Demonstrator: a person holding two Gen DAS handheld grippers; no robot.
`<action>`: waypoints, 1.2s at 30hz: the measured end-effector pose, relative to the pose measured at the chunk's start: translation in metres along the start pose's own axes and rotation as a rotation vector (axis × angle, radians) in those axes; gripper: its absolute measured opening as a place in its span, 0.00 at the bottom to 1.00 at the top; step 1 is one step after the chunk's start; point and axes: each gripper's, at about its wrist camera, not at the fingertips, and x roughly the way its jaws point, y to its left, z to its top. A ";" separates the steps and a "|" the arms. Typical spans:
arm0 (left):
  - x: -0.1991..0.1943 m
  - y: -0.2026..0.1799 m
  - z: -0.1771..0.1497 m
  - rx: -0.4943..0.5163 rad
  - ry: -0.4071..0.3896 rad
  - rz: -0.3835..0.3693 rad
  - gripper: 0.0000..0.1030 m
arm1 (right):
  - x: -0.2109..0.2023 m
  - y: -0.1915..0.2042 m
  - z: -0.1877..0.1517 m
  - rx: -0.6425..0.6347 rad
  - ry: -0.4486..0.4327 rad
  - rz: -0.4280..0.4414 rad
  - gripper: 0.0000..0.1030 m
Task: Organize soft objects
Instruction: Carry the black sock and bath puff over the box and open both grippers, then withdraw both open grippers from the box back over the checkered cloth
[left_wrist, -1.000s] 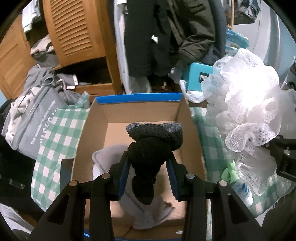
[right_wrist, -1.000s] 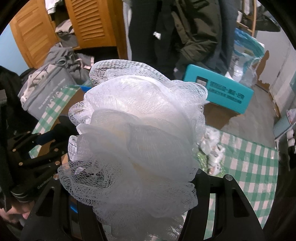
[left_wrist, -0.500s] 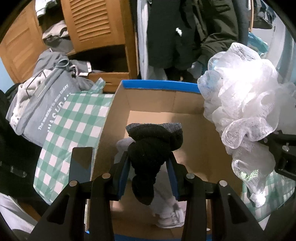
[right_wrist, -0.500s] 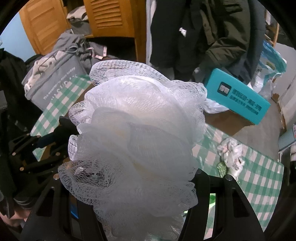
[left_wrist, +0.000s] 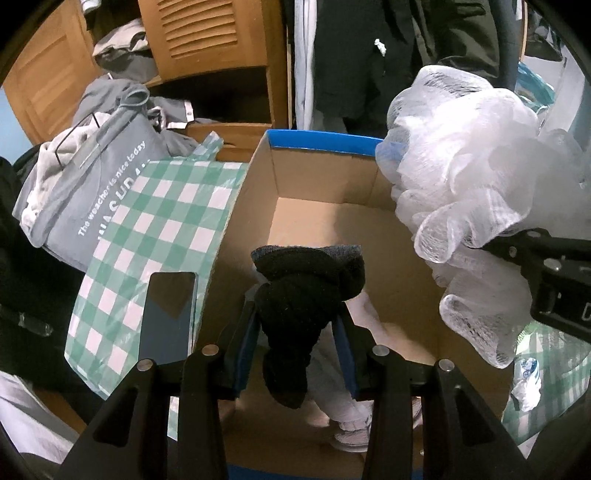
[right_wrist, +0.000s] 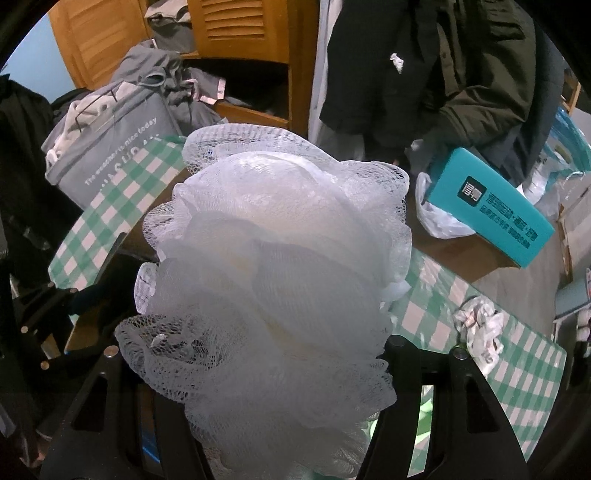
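My left gripper (left_wrist: 297, 325) is shut on a rolled black sock (left_wrist: 303, 295) and holds it over an open cardboard box (left_wrist: 325, 177) with a blue rim. A pale grey sock (left_wrist: 347, 398) lies on the box floor under it. My right gripper (right_wrist: 266, 369) is shut on a white mesh bath pouf (right_wrist: 273, 266), which fills its view. The pouf also shows in the left wrist view (left_wrist: 469, 177), above the box's right wall, with the right gripper's black body (left_wrist: 554, 280) behind it.
A green checked cloth (left_wrist: 147, 236) covers the table. A dark phone (left_wrist: 168, 314) lies left of the box. A grey laundry bag (left_wrist: 85, 177) and a wooden wardrobe (left_wrist: 207, 40) stand behind. A teal box (right_wrist: 491, 214) and crumpled wrappers (right_wrist: 480, 332) lie at the right.
Both grippers have shifted left with their loads. The pouf now hangs over the box's right wall instead of beside the box. The phone has come into view.
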 end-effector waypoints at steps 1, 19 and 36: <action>0.000 0.001 0.000 -0.003 0.001 0.002 0.40 | 0.000 0.001 0.001 -0.001 -0.001 0.004 0.66; -0.020 0.005 -0.001 0.008 -0.039 0.054 0.76 | -0.019 0.014 0.007 -0.029 -0.088 0.020 0.83; -0.038 -0.025 0.001 0.063 -0.076 0.002 0.78 | -0.042 -0.031 -0.017 0.058 -0.095 -0.039 0.83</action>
